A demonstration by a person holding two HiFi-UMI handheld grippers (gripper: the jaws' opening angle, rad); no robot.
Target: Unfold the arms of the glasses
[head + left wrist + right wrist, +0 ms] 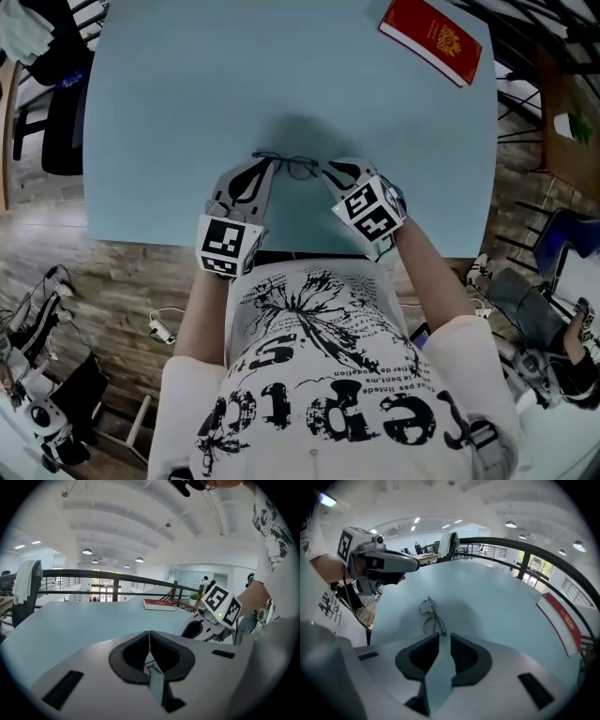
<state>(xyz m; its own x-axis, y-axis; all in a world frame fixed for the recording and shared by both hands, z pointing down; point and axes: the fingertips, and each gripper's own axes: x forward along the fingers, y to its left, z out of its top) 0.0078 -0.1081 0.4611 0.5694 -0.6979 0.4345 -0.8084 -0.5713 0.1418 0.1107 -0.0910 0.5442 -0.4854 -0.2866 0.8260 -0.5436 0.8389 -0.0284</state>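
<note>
Right gripper hangs open at one end of the glasses on the tabletop; my left gripper is closed.

A pale blue-green table with a smooth, plain top is carrying two things that are sitting well apart. A pair of thin, dark-framed glasses is lying near the middle of the side nearest the person, a little way in from that edge, casting a soft shadow on the top. A red book is lying flat and closed, skewed to the table's edges, by the far right corner.
</note>
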